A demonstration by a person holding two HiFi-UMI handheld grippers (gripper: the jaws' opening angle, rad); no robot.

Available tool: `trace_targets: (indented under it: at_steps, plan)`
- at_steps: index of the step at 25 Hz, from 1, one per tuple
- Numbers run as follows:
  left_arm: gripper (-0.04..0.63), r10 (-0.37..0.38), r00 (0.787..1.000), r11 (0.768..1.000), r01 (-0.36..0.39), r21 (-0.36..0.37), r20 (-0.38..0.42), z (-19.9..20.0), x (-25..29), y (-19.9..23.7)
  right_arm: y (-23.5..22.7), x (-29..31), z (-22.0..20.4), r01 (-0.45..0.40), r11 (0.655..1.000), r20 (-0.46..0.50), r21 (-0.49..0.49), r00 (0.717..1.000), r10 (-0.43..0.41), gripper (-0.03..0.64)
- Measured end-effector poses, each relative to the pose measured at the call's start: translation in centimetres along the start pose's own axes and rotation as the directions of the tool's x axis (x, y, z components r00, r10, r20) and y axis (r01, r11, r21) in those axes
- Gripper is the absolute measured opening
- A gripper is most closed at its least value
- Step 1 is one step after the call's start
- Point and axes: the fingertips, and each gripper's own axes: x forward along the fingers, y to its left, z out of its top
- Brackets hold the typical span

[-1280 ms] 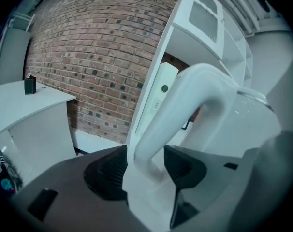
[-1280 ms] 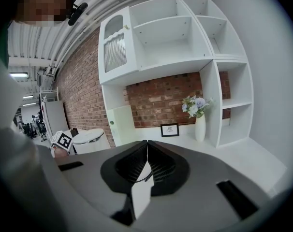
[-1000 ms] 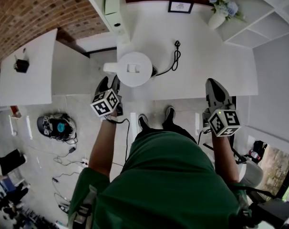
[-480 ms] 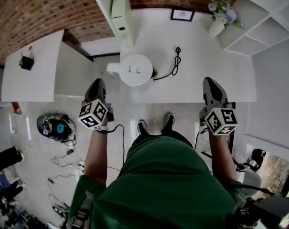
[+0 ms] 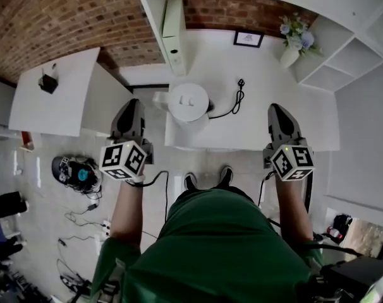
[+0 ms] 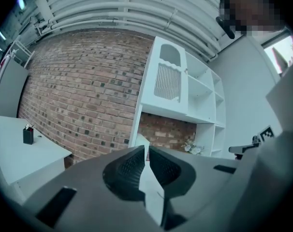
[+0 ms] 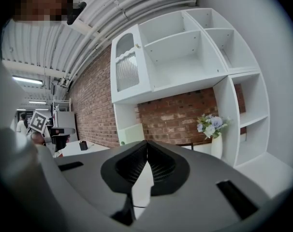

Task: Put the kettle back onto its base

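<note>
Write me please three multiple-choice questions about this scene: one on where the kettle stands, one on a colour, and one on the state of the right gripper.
1. Where does the kettle stand?
A. on the white table
B. on the floor
C. inside the shelf

2. What colour is the cord beside it?
A. white
B. black
C. red

3. How do the jaws of the right gripper stand?
A. wide apart
B. shut on the kettle
C. shut, with nothing between them

Answers:
1 A: the head view shows it on the tabletop.
2 B: it lies dark against the white top.
3 C: the right gripper view shows the pads together and bare.
</note>
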Motion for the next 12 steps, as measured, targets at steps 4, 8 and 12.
trace_targets:
  at_steps: [4, 8, 12]
  plan:
    - [0.044, -0.011, 1.0, 1.0, 0.01, 0.019, 0.021, 1.8, -0.2, -0.9, 0.6, 0.5, 2.1, -0.015, 1.0, 0.045, -0.021, 0.999, 0.016, 0.021]
    - [0.044, -0.014, 0.999, 0.998, 0.012, 0.062, 0.046, 3.4, -1.1, -2.0, 1.4, 0.3, 4.4, -0.031, 0.999, 0.089, -0.041, 0.995, 0.034, 0.021]
    - [0.044, -0.019, 0.998, 0.996, 0.013, 0.092, 0.064, 4.1, -2.0, -3.3, 2.1, 0.1, 6.1, -0.044, 0.997, 0.119, -0.062, 0.992, 0.051, 0.021]
